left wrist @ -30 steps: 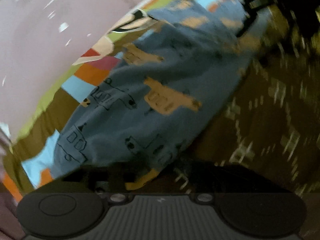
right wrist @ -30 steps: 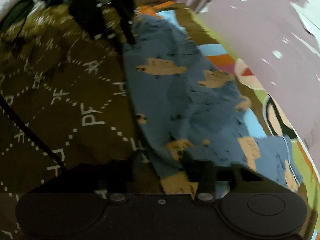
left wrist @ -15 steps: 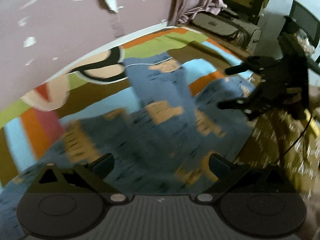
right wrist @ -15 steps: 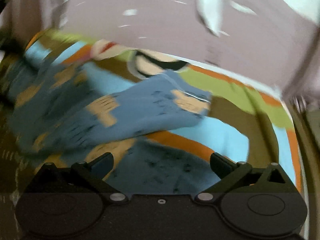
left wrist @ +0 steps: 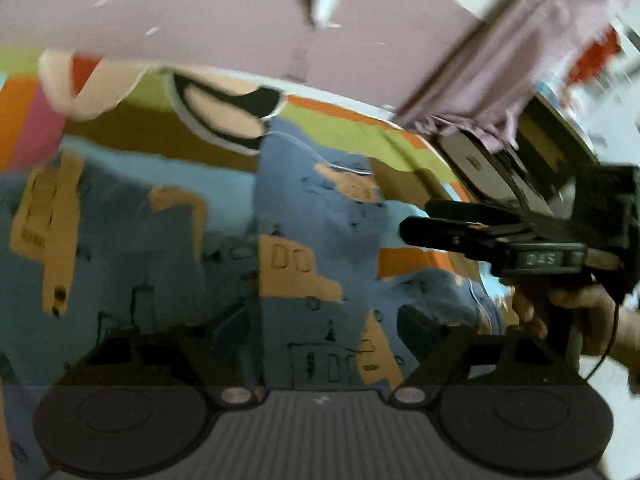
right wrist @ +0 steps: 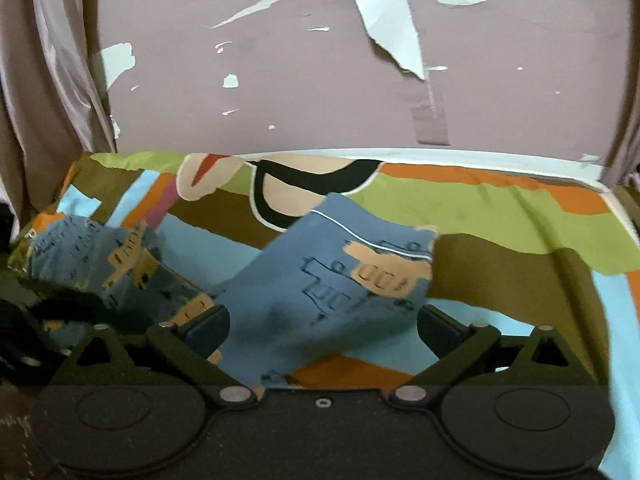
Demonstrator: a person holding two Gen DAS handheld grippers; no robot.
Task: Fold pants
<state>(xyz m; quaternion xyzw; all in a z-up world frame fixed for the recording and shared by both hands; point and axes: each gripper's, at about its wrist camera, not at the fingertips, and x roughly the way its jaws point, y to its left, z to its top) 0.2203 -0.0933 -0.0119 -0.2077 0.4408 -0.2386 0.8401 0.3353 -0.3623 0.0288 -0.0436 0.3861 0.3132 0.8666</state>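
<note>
Both claws wide over the blue printed pants, lining up the next pinch.

Nearest in the right wrist view, the right claw [right wrist: 322, 330] stands wide, its jaws having just eased in slightly, with a pants leg [right wrist: 332, 288] lying loose between the fingers [right wrist: 208, 328] but not pinched. The left claw [left wrist: 256, 332] is also spread, jaws just closing a little, over blurred cloth of the blue printed pants [left wrist: 304, 240]; its left finger is hard to make out. The pants lie rumpled on the patchwork bedspread [right wrist: 500, 200], one leg angled toward the peeling wall [right wrist: 320, 80]. To fold well, I judge each claw should settle on a hem or waist edge, bite a single layer cleanly, and lift together so the legs stack evenly.
</note>
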